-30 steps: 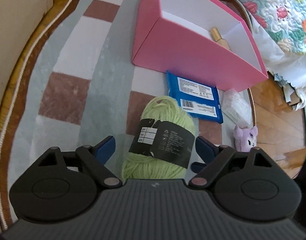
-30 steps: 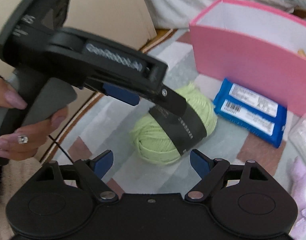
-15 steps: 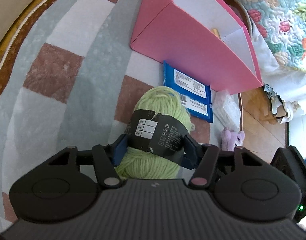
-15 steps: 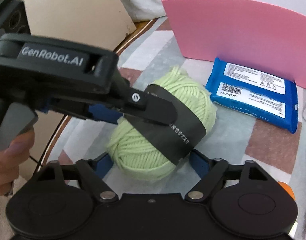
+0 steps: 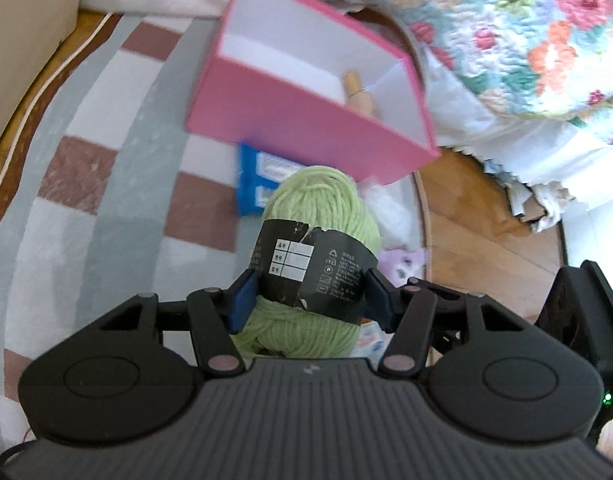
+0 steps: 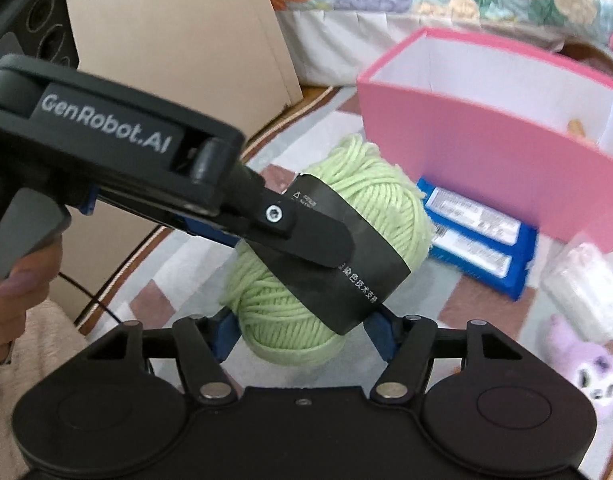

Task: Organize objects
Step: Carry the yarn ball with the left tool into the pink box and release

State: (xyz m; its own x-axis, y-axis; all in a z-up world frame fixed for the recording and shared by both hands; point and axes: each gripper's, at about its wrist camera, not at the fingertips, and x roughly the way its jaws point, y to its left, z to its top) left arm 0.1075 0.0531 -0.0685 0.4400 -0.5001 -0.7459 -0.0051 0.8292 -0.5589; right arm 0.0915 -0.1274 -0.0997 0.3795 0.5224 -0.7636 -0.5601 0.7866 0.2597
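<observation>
Pinching the yarn ball (image 5: pixel 314 248) across its black label, the left gripper (image 5: pixel 310 296) has both pads pressed on, jaws about half open, likely so the band takes the squeeze, not loose strands. The right gripper (image 6: pixel 302 332) is closing round the ball's lower end; pad contact unclear. Ball is lifted off the rug (image 5: pixel 106 184), near the pink box (image 5: pixel 306 128), probably headed in. Blue packet (image 6: pixel 478 232) lies just beside the box.

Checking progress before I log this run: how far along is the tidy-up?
Done: one tan wooden piece lies in the pink cardboard box.
In hand: left gripper clamps the green yarn ball; right gripper's jaws are closing around it.
Left: blue wipes pack, clear plastic packet, purple plush toy on the rug.
</observation>
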